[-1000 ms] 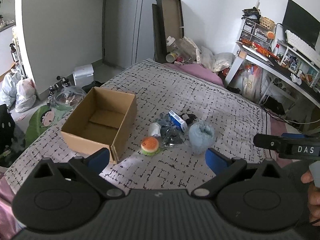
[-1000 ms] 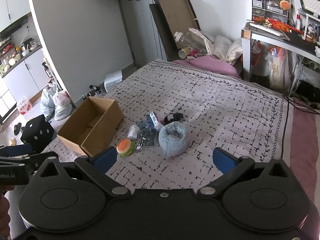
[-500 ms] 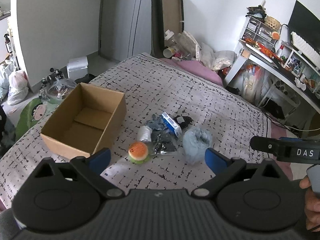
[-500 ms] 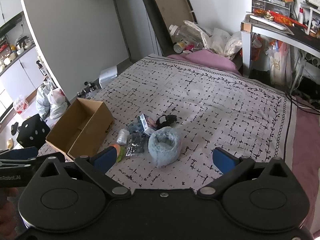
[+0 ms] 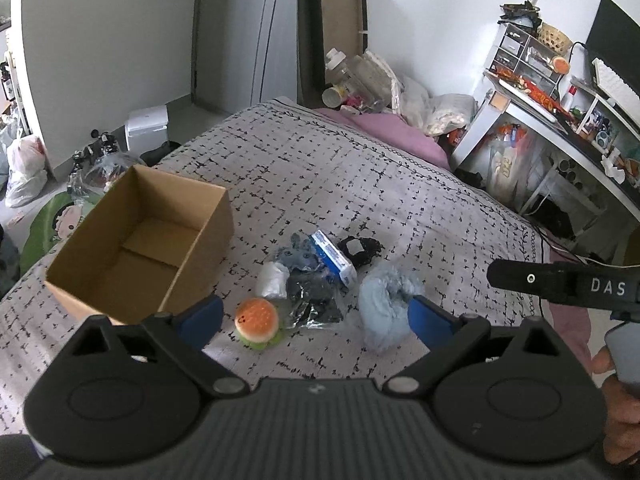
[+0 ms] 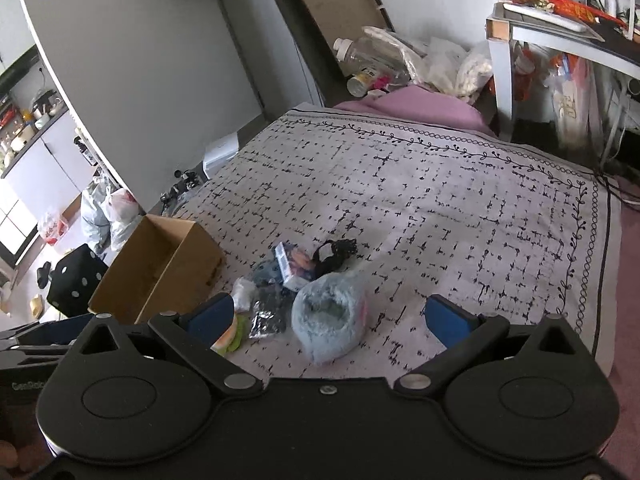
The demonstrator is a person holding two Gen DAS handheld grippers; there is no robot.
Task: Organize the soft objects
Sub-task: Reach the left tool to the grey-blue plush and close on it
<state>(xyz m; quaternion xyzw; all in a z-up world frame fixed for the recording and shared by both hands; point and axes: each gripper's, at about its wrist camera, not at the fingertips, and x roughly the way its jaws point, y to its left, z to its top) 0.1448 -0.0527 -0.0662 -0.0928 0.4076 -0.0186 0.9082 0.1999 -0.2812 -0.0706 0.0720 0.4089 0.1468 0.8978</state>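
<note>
A pile of soft things lies on the patterned bedspread (image 5: 360, 184): a fluffy light-blue item (image 5: 384, 304) (image 6: 330, 326), an orange burger plush (image 5: 257, 322) (image 6: 229, 336), a dark bagged item (image 5: 314, 296), a white roll (image 5: 272, 284), a blue-white packet (image 5: 334, 258) and a black item (image 5: 358, 250). An empty cardboard box (image 5: 140, 244) (image 6: 160, 268) stands left of them. My left gripper (image 5: 312, 318) is open above the near edge of the pile. My right gripper (image 6: 326, 320) is open, the fluffy item between its fingers, farther off.
The right gripper's black body (image 5: 560, 280) shows at the right of the left wrist view. A pink pillow (image 5: 384, 132) lies at the bed's far end. A cluttered desk (image 5: 560, 100) stands right; bags (image 6: 108, 216) and a black dice cushion (image 6: 76, 280) are on the floor left.
Both grippers have moved forward and down toward the pile, which looks larger and nearer. Nothing on the bed has moved; both grippers remain open.
</note>
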